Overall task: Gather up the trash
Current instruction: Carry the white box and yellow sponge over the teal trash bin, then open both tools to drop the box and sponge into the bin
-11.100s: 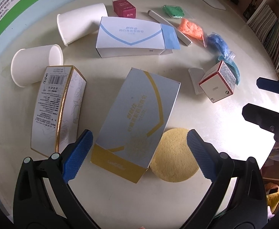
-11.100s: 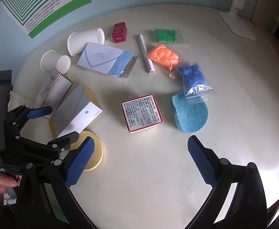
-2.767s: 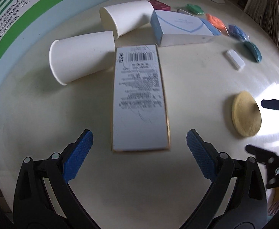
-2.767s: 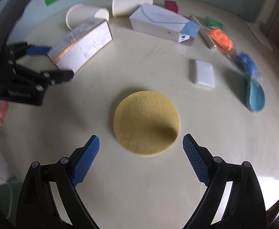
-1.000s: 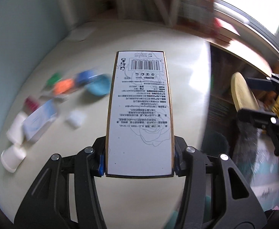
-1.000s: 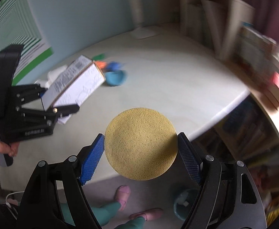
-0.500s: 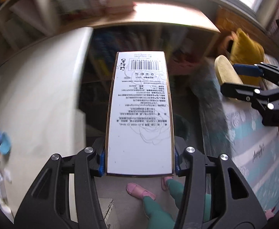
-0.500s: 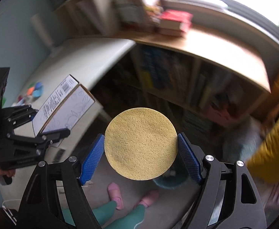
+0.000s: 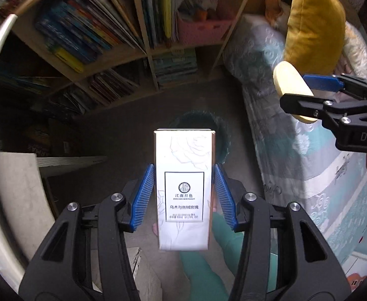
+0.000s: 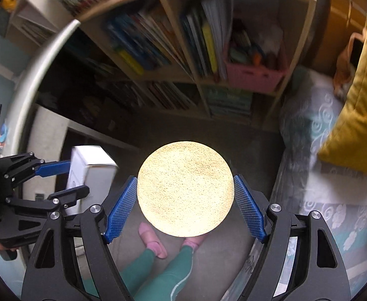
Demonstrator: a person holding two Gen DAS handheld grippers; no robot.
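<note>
My left gripper [image 9: 184, 197] pinches the white carton [image 9: 184, 188] between its blue pads [image 9: 143, 198], the carton standing upright with its printed label facing me. Just past its top, at twelve o'clock, I see the dark teal bin [image 9: 203, 130] on the floor. My right gripper [image 10: 184, 212] clamps the round yellow sponge [image 10: 185, 189] by its edges, flat face toward the camera. At three o'clock lies the patterned bed [image 10: 316, 165] with a mustard cushion [image 10: 359, 115]; at twelve o'clock, the bookshelf [image 10: 183, 50].
</note>
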